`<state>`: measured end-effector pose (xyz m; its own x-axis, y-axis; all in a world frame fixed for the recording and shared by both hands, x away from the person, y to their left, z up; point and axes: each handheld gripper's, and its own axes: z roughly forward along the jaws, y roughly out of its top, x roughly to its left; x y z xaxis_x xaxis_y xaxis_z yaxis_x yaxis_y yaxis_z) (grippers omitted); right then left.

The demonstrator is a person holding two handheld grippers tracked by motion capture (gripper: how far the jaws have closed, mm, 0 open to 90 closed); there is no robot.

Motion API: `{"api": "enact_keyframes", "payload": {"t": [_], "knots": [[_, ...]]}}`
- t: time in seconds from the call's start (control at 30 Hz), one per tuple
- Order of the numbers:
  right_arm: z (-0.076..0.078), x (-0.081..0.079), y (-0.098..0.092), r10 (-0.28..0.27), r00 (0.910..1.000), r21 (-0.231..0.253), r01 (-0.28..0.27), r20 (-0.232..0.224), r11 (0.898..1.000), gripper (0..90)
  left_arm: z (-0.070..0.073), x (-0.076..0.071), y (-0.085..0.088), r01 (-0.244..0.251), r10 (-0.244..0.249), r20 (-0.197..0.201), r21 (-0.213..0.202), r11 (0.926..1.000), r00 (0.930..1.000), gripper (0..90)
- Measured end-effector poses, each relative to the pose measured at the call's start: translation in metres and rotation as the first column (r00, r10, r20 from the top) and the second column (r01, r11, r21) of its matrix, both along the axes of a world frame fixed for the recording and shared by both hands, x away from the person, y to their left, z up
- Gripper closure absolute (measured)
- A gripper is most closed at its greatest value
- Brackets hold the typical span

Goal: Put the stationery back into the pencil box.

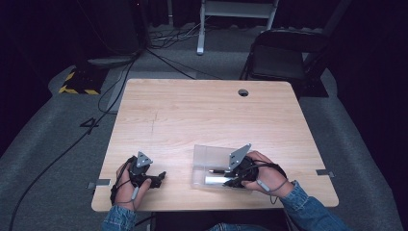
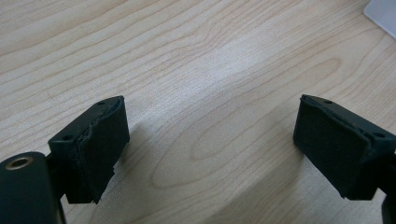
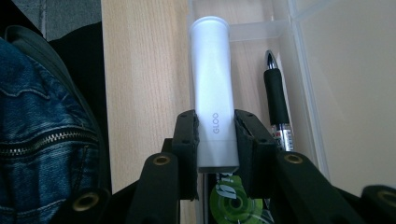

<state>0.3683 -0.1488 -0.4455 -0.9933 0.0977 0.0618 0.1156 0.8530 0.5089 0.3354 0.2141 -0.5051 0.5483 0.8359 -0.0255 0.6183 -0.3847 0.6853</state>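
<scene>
Fingers first: in the high view the left gripper is resting on the table with jaws apart and nothing between them, while the right gripper is reaching into the clear tray near the front edge, gripping the glue stick. The left gripper view is showing both pads spread wide over bare wood, holding nothing. The right gripper view is showing the jaws pressing on both sides of the stick, which is lying in the tray's near compartment beside a pen. Judgement: placement is nearly done; release and withdrawal are remaining.
</scene>
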Motion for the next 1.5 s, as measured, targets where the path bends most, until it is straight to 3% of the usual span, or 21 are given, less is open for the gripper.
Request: {"api": "enact_keyframes", "payload": {"t": [0.33,0.8,1.13,1.5], "knots": [[-0.004,0.003,0.004,0.010,0.9999,0.002,-0.010,-0.004,1.000,71.4,0.000,0.000,0.000,0.000,0.000,0.001,0.001,1.0000,1.0000,11.0],[-0.015,0.012,0.004,0.014,0.9996,0.008,-0.014,0.025,1.000,70.7,0.000,0.000,0.000,0.001,-0.001,0.003,0.001,1.0000,1.0000,11.0],[-0.014,0.015,0.003,-0.010,0.9971,0.036,0.007,0.076,0.999,67.0,0.000,0.000,0.000,0.001,-0.001,0.002,0.001,1.0000,1.0000,11.0],[-0.013,0.016,0.003,-0.024,0.9968,0.078,0.018,0.076,0.997,66.0,0.000,0.000,0.000,0.003,-0.003,0.002,0.002,1.0000,1.0000,10.9]]}}
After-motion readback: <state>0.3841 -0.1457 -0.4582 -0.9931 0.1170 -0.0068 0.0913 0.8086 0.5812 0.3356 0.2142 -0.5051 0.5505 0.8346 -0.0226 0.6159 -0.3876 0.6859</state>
